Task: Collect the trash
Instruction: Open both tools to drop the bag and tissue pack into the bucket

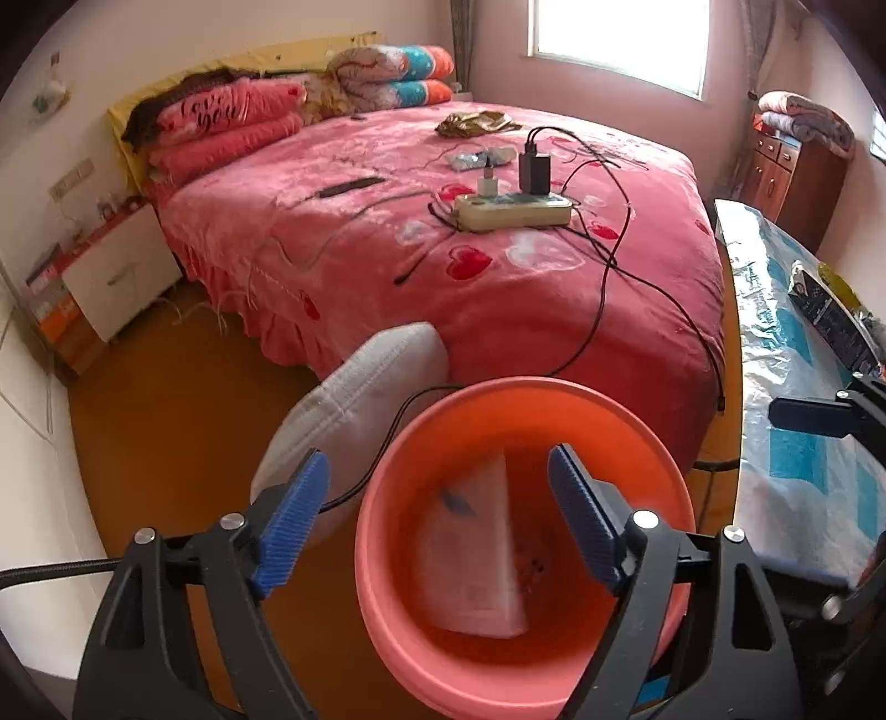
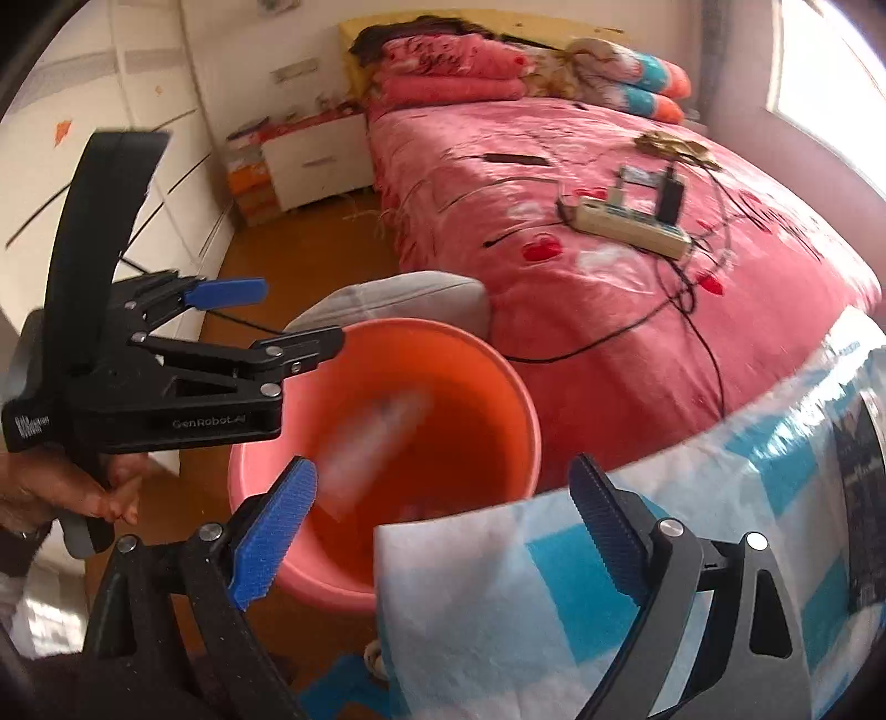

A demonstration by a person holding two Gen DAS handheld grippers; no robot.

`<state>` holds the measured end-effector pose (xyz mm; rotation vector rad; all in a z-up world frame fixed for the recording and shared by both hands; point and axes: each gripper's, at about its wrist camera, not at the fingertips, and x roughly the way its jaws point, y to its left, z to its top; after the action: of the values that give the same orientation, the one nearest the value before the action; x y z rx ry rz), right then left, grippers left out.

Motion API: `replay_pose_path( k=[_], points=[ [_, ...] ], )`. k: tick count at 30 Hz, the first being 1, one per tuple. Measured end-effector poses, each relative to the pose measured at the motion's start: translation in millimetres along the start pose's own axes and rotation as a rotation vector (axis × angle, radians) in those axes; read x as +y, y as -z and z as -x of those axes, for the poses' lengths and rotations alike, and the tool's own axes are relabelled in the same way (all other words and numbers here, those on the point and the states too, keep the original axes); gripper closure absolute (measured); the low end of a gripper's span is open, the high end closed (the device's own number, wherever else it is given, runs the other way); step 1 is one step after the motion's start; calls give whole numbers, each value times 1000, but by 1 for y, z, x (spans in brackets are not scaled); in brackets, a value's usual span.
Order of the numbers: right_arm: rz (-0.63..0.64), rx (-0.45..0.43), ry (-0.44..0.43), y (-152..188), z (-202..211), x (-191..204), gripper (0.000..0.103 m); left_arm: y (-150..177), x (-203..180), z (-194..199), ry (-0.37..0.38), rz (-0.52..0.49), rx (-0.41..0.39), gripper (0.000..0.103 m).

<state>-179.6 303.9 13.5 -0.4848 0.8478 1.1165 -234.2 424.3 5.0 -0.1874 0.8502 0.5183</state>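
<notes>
I see a bed under a pink heart-print cover, a white nightstand beside it, brown floor, pale walls, and a bright window pouring in daylight.

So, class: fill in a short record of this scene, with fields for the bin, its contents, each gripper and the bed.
bin: orange-pink bin on the floor at the foot of the bed
contents: pale paper, blurred, inside the bin
left gripper: above the bin, jaws open, nothing between them
right gripper: over the bin's edge and a blue-and-white sheet, jaws open, holding nothing
bed: pink cover with a power strip and cables
</notes>
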Motion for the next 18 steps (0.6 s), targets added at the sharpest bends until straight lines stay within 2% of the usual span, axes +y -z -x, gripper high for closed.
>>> replay_pose_path(
  k=[3, 10, 18],
  points=[
    [-65, -25, 23, 4, 12, -13, 11, -4, -10, 7, -25, -30, -20, 15],
    [-217, -91, 87, 22, 50, -54, 9, -27, -48, 28, -94, -84, -60, 14],
    [-341, -160, 175, 52, 96, -89, 9, -53, -99, 54, -90, -147, -129, 14]
  ],
)
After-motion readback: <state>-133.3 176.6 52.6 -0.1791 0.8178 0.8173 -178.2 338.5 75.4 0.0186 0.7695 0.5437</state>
